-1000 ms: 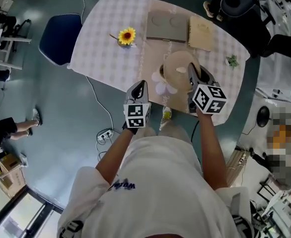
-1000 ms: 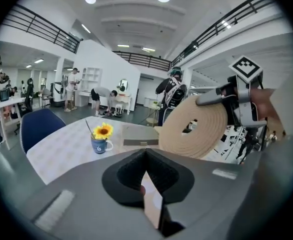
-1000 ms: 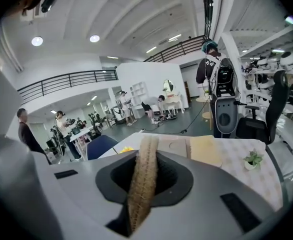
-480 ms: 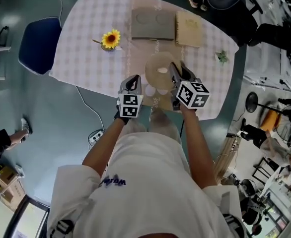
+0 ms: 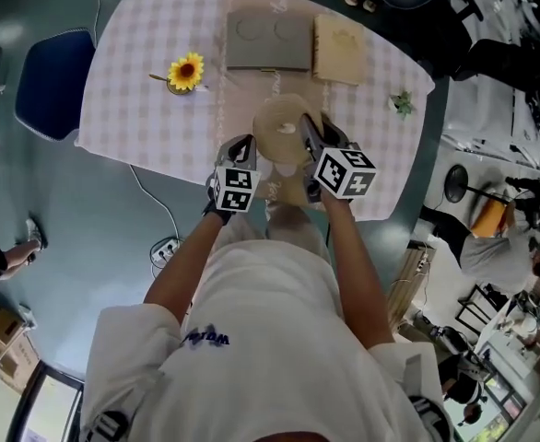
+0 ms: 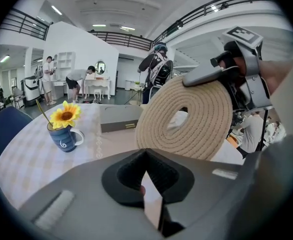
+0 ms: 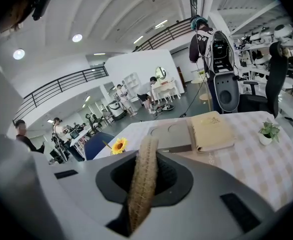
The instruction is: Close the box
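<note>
A flat grey box (image 5: 268, 42) lies at the table's far side, its lid down, and shows again as the grey box (image 6: 120, 119) (image 7: 170, 134). My right gripper (image 5: 309, 136) (image 7: 144, 184) is shut on a round woven rope mat (image 5: 279, 129) with a hole in its middle. It holds the mat on edge above the table's near side. In the left gripper view the mat (image 6: 211, 119) hangs from the right gripper (image 6: 221, 74). My left gripper (image 5: 242, 150) (image 6: 147, 184) hovers just left of the mat, its jaws together but for a thin pale sliver.
A tan book-like case (image 5: 339, 49) (image 7: 211, 131) lies right of the grey box. A blue mug with a sunflower (image 5: 185, 72) (image 6: 64, 129) stands at the left, a small potted plant (image 5: 401, 102) at the right edge. A blue chair (image 5: 53, 81) stands left of the table.
The head camera has shifted. My right gripper has carried the mat a little left relative to the grey box. The white things seen under it earlier are now hidden.
</note>
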The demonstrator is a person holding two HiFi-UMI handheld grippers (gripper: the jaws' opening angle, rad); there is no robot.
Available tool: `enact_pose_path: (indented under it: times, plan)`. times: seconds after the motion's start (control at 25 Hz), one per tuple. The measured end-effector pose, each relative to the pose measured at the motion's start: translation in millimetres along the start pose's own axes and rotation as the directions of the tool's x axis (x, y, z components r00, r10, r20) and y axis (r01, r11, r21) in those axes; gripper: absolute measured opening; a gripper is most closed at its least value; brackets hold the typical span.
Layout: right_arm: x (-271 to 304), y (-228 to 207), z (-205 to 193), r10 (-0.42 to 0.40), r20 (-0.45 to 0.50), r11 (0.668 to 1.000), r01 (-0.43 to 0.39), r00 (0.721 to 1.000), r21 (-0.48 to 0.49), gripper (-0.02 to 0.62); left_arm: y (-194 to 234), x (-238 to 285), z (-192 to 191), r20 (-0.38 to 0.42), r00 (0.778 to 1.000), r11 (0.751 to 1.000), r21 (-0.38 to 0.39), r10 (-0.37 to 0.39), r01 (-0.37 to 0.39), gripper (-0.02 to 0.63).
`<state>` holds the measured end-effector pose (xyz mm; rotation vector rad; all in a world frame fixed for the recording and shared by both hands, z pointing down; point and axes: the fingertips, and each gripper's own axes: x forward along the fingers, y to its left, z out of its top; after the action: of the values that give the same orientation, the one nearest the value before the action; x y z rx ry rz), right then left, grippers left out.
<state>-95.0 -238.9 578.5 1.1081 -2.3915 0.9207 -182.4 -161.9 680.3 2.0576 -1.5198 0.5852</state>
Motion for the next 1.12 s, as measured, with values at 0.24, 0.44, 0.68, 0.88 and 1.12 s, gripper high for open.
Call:
enact_pose_path:
  times: [0.24, 0.44, 0.68, 0.88, 1.12]
  plan:
    - [1, -12, -4, -0.005, -0.006, 1.000, 0.005, 1.000, 0.007, 0.043, -3, 16, -6, -0.044, 0.999, 0.995, 0.090, -0.029, 0.033, 0.002]
    - [-4, -18, -5, -0.007, -0.014, 1.000, 0.006, 1.000, -0.012, 0.043, -7, 21, -8, -0.050, 0.998, 0.992, 0.118, -0.032, 0.038, 0.002]
    - [1, -22, -9, -0.002, -0.016, 1.000, 0.001, 1.000, -0.009, 0.043, 1, 21, -15, -0.063, 0.998, 0.995, 0.100, -0.018, 0.024, 0.002]
    - [-2, -31, -11, -0.011, -0.014, 1.000, 0.011, 1.000, -0.004, 0.043, -3, 22, -17, -0.068, 0.997, 0.994, 0.106, -0.022, 0.029, 0.002]
    - [-1, -37, -14, -0.018, -0.016, 1.000, 0.018, 1.000, -0.005, 0.044, -6, 21, -13, -0.063, 0.998, 0.991, 0.130, -0.031, 0.039, 0.002]
